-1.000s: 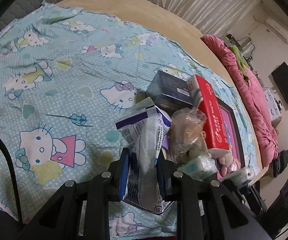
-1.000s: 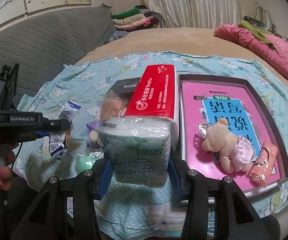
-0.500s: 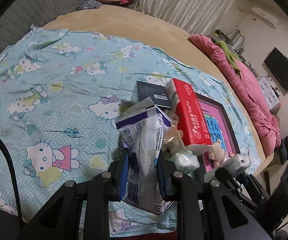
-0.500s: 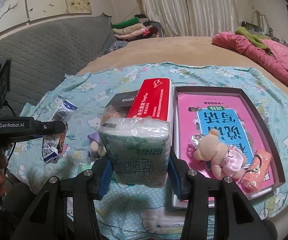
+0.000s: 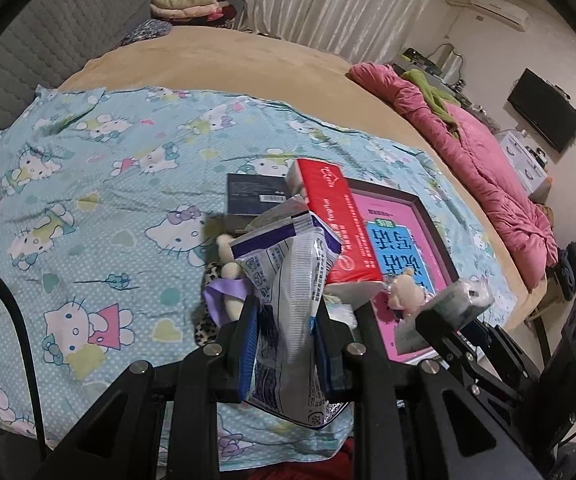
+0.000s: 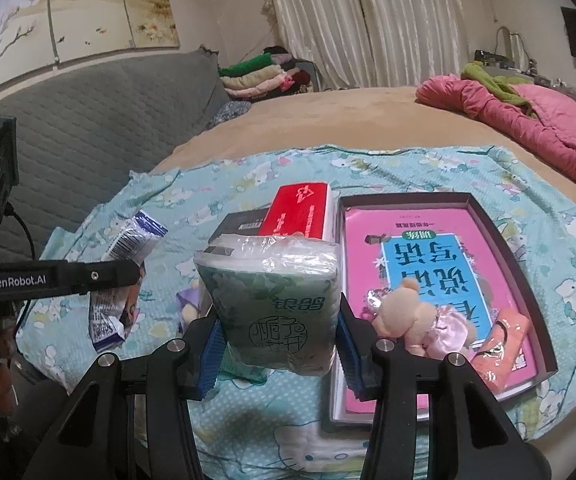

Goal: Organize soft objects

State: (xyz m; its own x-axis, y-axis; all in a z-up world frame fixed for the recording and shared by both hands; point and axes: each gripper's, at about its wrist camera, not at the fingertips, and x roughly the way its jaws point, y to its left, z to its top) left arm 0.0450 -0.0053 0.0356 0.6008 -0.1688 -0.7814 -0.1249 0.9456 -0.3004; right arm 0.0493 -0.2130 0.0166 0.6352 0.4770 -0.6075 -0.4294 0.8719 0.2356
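Since a second ago both grippers have come up off the bed: we see more of the cartoon-cat sheet [image 5: 100, 184] and the room in the left wrist view, and the pile below looks smaller. The grips are unchanged.

Left gripper [image 5: 286, 332]: jaws squeezed in tight on a crinkled white and purple packet [image 5: 292, 280], which stands up between the blue pads and hangs a bit below them. In the right wrist view the same packet [image 6: 122, 272] dangles from that gripper [image 6: 138, 272] clear of the sheet.

Right gripper [image 6: 278, 336]: jaws about half spread, clamped on a green tissue pack [image 6: 276, 300] in clear wrap, held above the sheet just left of the tray.

Dark tray [image 6: 528, 280] on the sheet holds a pink book [image 6: 420, 248], a tan plush bear in a pink dress [image 6: 416, 320] lying on it, and a small orange pouch [image 6: 502, 340] at the near right corner.

Touching the tray's left wall is a red tissue box [image 6: 302, 210], with a dark box [image 6: 244, 222] beside it. A small plush with purple cloth [image 5: 224, 284] lies just behind the left packet.
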